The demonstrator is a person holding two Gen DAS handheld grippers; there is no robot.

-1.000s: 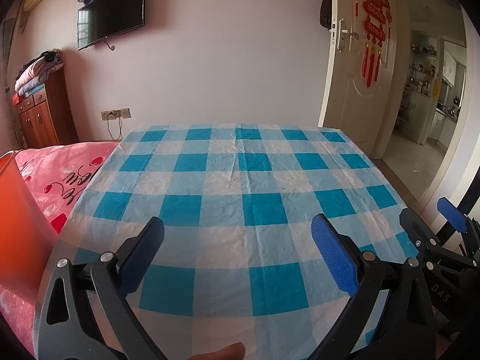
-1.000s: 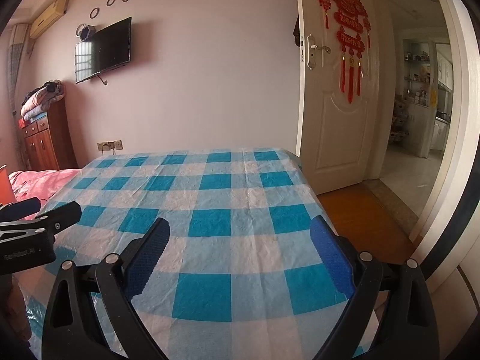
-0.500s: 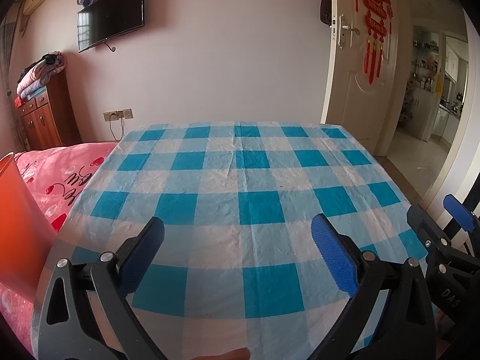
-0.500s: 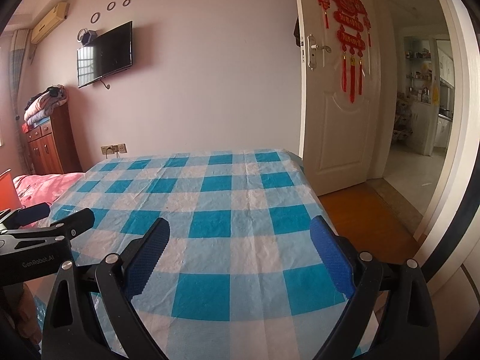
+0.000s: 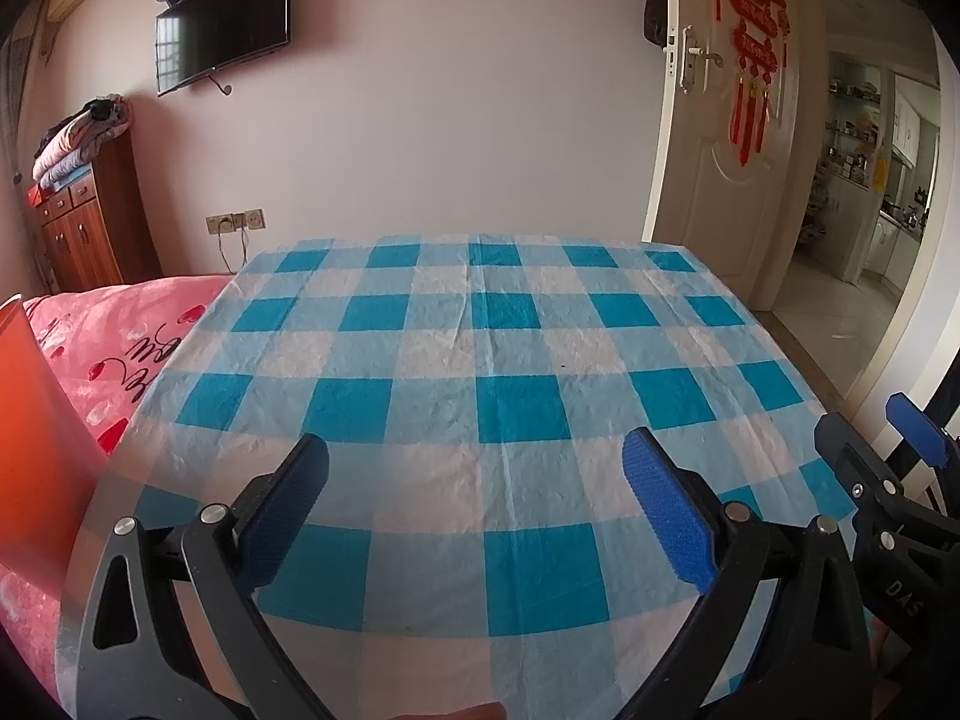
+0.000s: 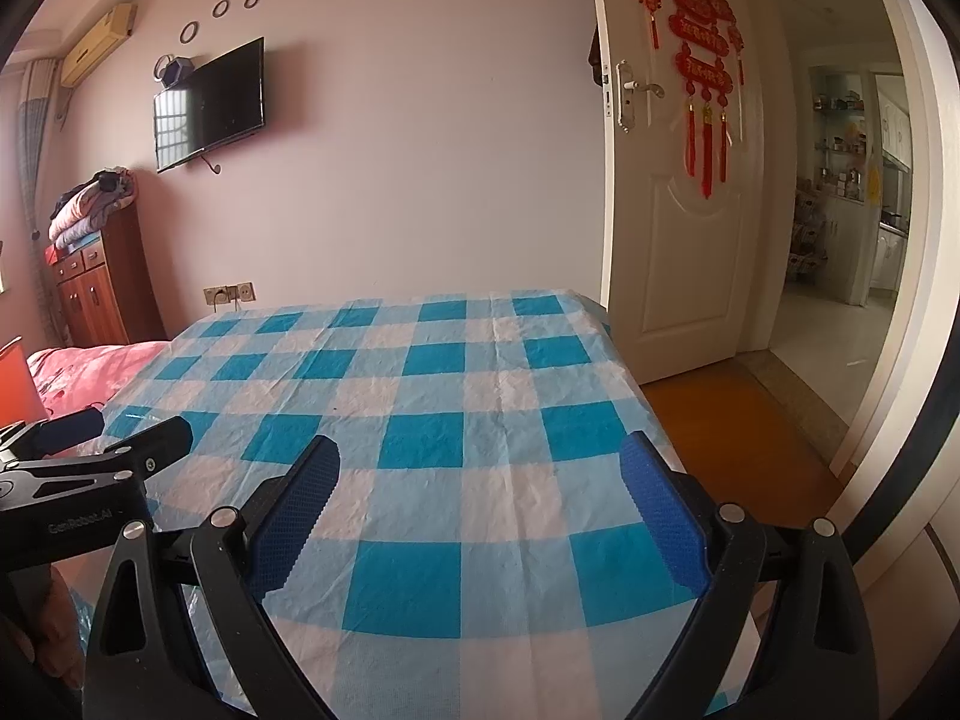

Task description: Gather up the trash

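Left gripper [image 5: 474,498]: black two-finger tool with blue ribbed pads, fingers spread wide, nothing between them; it hangs over the near edge of the table.
Right gripper [image 6: 480,504]: same build, fingers likewise spread wide and empty, over the table's near right part; in the left wrist view it shows at the far right edge.
Table: covered by a blue-and-white checked plastic tablecloth [image 5: 480,360], wrinkled, with a crease running near to far down the middle.
Trash: none can be made out on the cloth in either view; only a tiny dark speck [image 5: 563,366] lies right of centre, too small to tell what it is.
Orange plastic bin [image 5: 36,438]: at the left edge, beside the table, rim partly cut off.
Pink printed bedding [image 5: 120,336]: left of the table, behind the bin.
White panelled door [image 6: 672,180]: far right, standing open, a red hanging ornament [image 6: 696,48] on it.
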